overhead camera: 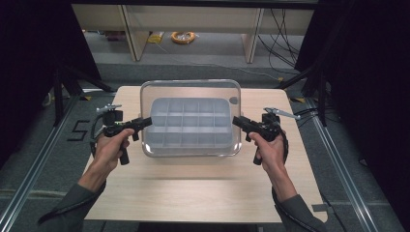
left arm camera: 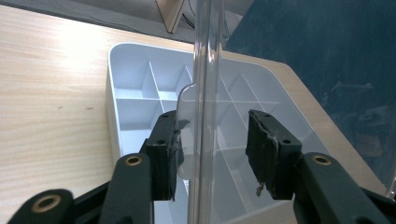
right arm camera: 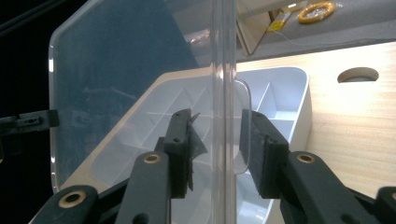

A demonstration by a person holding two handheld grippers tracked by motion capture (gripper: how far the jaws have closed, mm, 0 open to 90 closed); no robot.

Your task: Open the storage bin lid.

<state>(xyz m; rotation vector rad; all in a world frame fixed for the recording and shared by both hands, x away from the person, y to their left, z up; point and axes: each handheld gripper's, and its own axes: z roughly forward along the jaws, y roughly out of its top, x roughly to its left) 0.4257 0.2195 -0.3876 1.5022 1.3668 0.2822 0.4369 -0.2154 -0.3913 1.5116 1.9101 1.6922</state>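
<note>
Grey carpet and pale cabinet legs fill the far end of the room, with an orange coil of cable (overhead camera: 183, 37) lying on the floor behind the light wooden table (overhead camera: 193, 193).

From the high view, a person's two forearms come in from below. The left gripper (overhead camera: 143, 123) and the right gripper (overhead camera: 237, 121) reach in from opposite sides toward a clear lid (overhead camera: 190, 87), which hangs above a white divided tray (overhead camera: 189, 122) in the middle of the table. From up there the lid looks like a flat pane with rounded corners, and the tray's grid of compartments shows through it.

The left gripper view gives what the overhead camera cannot: the lid's edge runs upright between the two black jaws, a small tab on its rim tucked against one pad (left arm camera: 167, 154), while the other pad (left arm camera: 266, 149) stands a little off the plastic. So the grip looks loose on that side, and whether it truly clamps I cannot tell.

The right gripper view shows much the same, with the lid's rim and its tab standing between the pads (right arm camera: 184, 149), both close beside it; actual pressing contact is not clear there either. This view also catches a round hole (right arm camera: 357, 74) in the tabletop beyond the tray, and the left gripper's tip at the lid's far edge.
</note>
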